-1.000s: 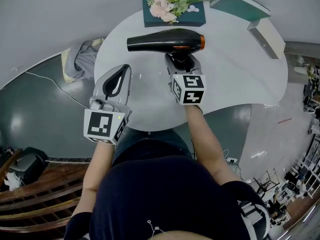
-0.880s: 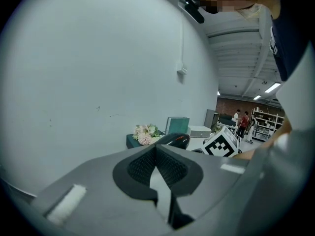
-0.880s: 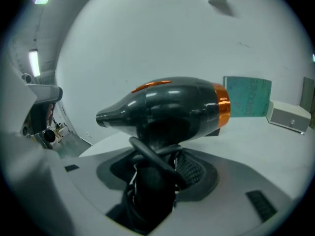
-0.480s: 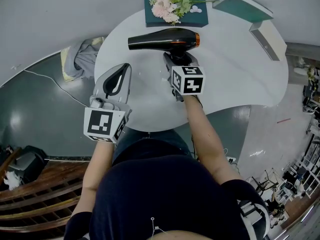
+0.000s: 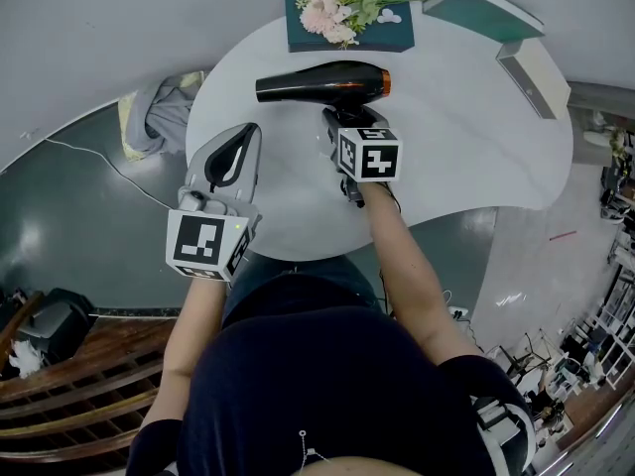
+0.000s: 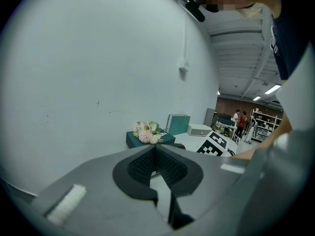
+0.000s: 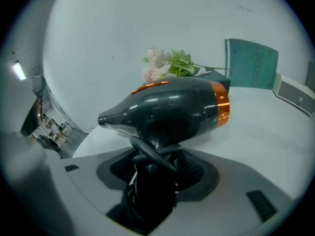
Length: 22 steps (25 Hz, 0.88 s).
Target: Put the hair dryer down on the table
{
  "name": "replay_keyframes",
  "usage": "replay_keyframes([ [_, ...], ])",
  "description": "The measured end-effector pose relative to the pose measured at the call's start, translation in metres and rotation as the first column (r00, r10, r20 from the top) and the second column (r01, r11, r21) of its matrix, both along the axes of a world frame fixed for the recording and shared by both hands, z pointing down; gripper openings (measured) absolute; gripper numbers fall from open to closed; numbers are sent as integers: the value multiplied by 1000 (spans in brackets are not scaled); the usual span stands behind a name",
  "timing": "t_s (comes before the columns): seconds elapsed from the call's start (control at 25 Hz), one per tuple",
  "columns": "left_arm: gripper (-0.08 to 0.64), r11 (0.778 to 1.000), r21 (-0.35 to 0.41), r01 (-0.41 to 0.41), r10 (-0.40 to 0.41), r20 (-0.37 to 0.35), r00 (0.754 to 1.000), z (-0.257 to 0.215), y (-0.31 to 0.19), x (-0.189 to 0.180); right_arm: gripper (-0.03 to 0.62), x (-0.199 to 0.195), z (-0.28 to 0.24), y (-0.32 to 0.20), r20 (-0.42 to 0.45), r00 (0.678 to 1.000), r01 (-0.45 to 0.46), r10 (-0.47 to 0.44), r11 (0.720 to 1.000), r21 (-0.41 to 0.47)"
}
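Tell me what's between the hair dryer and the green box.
Only bare white table separates hair dryer and green box, shown in the head view.

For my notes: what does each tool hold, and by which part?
The right tool grips the hair dryer by its handle; the left tool holds nothing.

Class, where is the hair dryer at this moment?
In the head view the hair dryer is held crosswise over the far middle of the white table, its handle clamped in the right gripper, just in front of the teal box with flowers.
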<state>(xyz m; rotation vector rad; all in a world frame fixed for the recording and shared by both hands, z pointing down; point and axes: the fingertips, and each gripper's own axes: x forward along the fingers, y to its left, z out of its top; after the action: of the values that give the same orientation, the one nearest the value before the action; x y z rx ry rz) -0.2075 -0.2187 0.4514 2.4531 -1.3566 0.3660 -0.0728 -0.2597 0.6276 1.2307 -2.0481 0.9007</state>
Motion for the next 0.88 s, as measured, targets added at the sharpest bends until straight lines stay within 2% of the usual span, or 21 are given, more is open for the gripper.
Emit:
replay_keyframes([
  [0.44,9,1000,-13,-2,2,3,1000,3,-5,-3,239,1,12,0,-23,1000,-6,5,999,-47],
  [0.88,11,1000,-17,-5,5,4,1000,5,-3,0,239,1,15,-1,-44,999,-6,4,999,-50],
])
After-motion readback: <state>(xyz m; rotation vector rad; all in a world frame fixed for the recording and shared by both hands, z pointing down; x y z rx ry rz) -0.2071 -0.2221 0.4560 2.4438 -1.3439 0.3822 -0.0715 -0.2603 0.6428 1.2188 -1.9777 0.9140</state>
